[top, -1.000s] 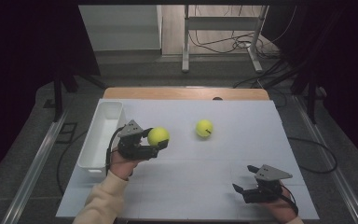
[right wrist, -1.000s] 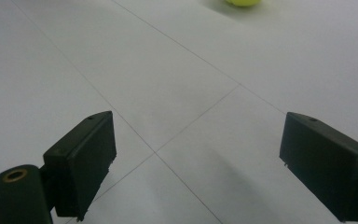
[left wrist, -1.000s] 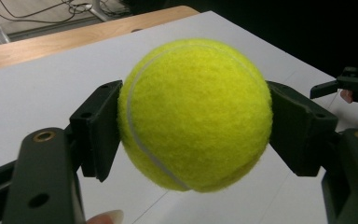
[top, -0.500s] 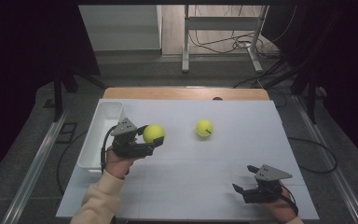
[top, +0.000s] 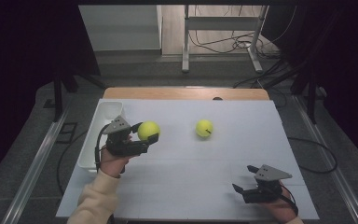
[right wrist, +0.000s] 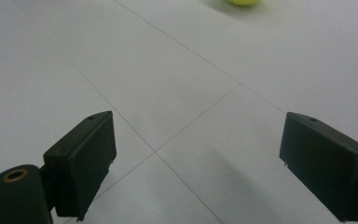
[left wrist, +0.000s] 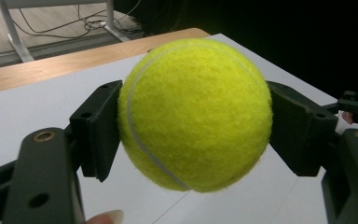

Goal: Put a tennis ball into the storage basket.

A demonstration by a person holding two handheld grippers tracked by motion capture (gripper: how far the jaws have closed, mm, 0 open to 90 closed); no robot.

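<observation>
My left gripper is shut on a yellow-green tennis ball and holds it just above the white table, beside a white bin. In the left gripper view the ball is large between the two black pads, which press on its sides. A second tennis ball lies loose on the table further right, and its lower edge shows at the top of the right gripper view. My right gripper rests low at the front right, open, with bare table between its jaws.
The long white bin stands along the table's left edge. A wooden strip runs along the table's far edge. Beyond it are a metal stand and cables on the floor. The white tabletop lies between the two hands.
My left gripper has drifted a little to the left with the ball, closer to the bin. The right gripper and the loose ball have stayed put.
</observation>
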